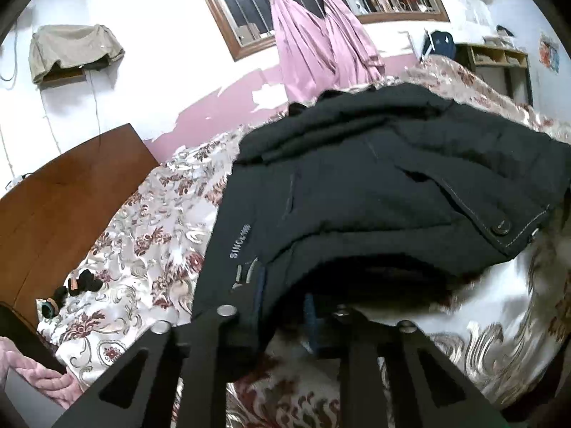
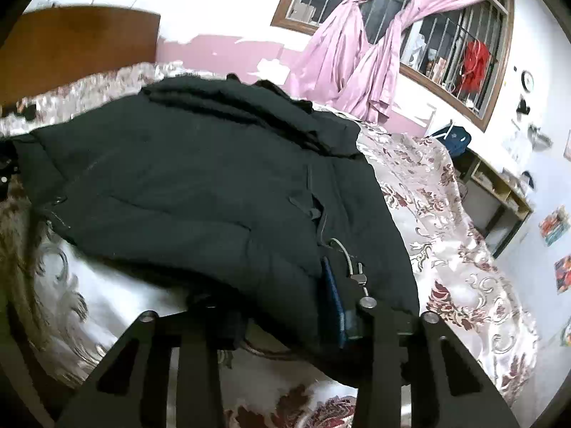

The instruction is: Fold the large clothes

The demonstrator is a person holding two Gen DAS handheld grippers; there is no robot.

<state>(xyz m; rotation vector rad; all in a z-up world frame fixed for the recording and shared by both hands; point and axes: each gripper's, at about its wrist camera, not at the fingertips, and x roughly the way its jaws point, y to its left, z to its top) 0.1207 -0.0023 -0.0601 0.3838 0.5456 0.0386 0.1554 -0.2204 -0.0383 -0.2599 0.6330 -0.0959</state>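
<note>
Both grippers, left gripper (image 1: 285, 324) and right gripper (image 2: 285, 321), pinching near hem of dark jacket (image 1: 374, 178) on floral bedspread (image 1: 142, 249); partly folded, hem fold not yet done.

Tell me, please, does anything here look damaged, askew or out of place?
Yes. The pink paint on the wall behind the bed is peeling in white patches. A few small dark items lie loose on the bedspread near the headboard. The jacket lies rumpled, its near hem in both grippers.
</note>
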